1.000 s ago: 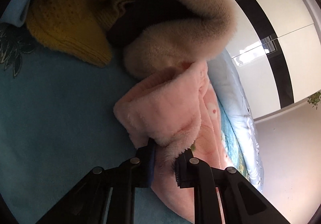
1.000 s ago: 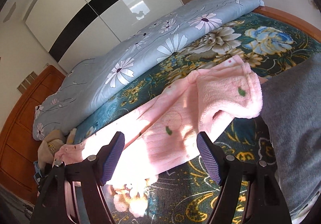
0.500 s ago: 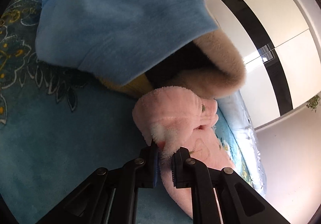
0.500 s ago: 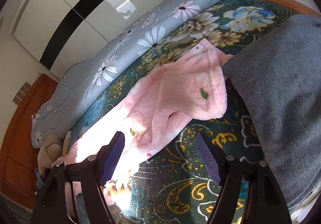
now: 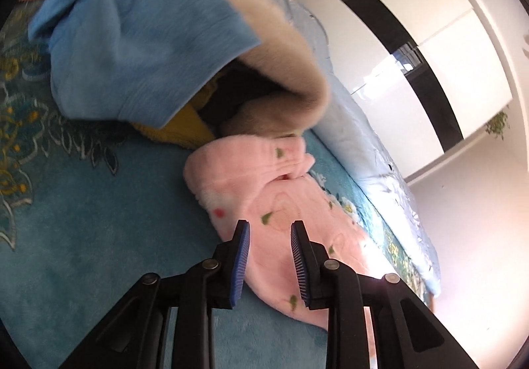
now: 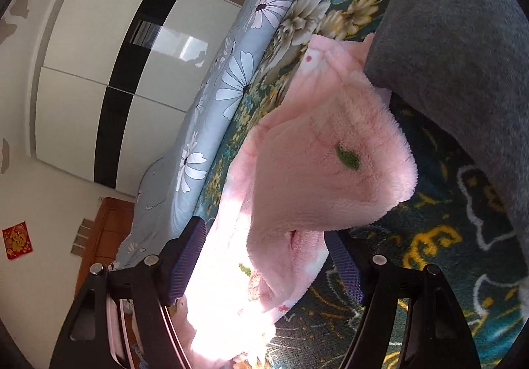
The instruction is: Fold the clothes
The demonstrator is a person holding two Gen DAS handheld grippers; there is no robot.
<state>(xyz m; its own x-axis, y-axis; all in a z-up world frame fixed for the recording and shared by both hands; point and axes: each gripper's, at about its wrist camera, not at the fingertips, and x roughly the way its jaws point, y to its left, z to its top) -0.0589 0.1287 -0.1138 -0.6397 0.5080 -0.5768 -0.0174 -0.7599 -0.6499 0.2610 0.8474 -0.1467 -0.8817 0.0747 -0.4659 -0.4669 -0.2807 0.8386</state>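
Now, left wrist view: left gripper (image 5: pixel 269 235) jaws are opening, pads clear of the pink fleece garment (image 5: pixel 281 200); half a second ago they were pinched on its folded edge. Reads as a release, so this fold is probably laid. Garment lies on the teal floral bedspread (image 5: pixel 82 220), folded end just beside the pile of clothes (image 5: pixel 185 55). Pile count: one blue piece (image 5: pixel 139 38), one beige fleece (image 5: pixel 284 71), one yellow knit (image 5: pixel 185 131), something dark inside, unclear

Right wrist view: right gripper (image 6: pixel 264 245) jaws stand wide apart, astride the garment's (image 6: pixel 317 167) other end, nothing pinched. It sits lower and closer over the fleece than a second ago, and rolled. My guess: next pinch comes here. One grey garment (image 6: pixel 463 48) touches the pink one's far side. One daisy-print quilt (image 6: pixel 231 71) beyond the pink garment, wardrobe (image 6: pixel 109 65) behind it

Count: two grippers, one pink garment in work
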